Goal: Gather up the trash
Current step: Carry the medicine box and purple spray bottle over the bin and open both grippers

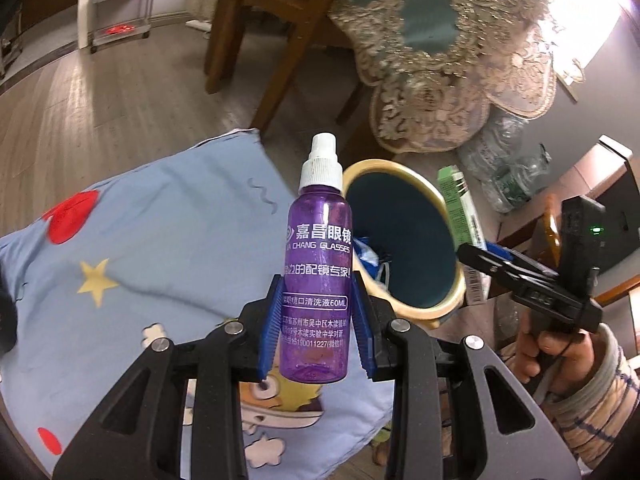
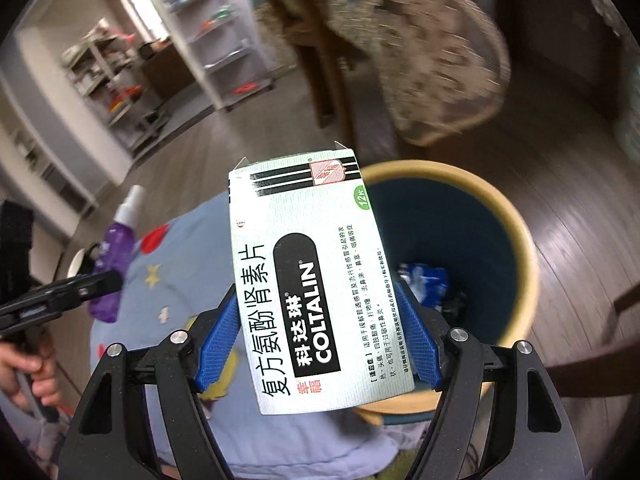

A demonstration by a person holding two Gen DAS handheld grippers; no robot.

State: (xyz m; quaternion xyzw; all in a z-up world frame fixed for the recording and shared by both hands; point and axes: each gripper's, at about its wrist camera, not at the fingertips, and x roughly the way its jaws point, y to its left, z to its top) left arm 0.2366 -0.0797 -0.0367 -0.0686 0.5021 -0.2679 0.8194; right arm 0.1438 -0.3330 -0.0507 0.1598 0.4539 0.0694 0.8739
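My left gripper [image 1: 316, 320] is shut on a purple spray bottle [image 1: 318, 264] with a white nozzle, held upright above a blue patterned cloth [image 1: 152, 240], just left of the bin. My right gripper [image 2: 320, 320] is shut on a white and green medicine box [image 2: 312, 280], held over the near rim of a round bin [image 2: 520, 240] with a yellow rim and dark blue inside. Blue wrappers [image 2: 424, 280] lie in the bin. The bin [image 1: 424, 308], the box [image 1: 460, 208] and the right gripper show in the left wrist view; the bottle [image 2: 116, 248] shows in the right wrist view.
A table with a lace-edged cloth [image 1: 460, 60] stands behind the bin, with a wooden chair [image 1: 256, 32] next to it. A bag of clear plastic bottles [image 1: 504, 164] lies right of the bin. White shelf units [image 2: 216, 32] stand across the wood floor.
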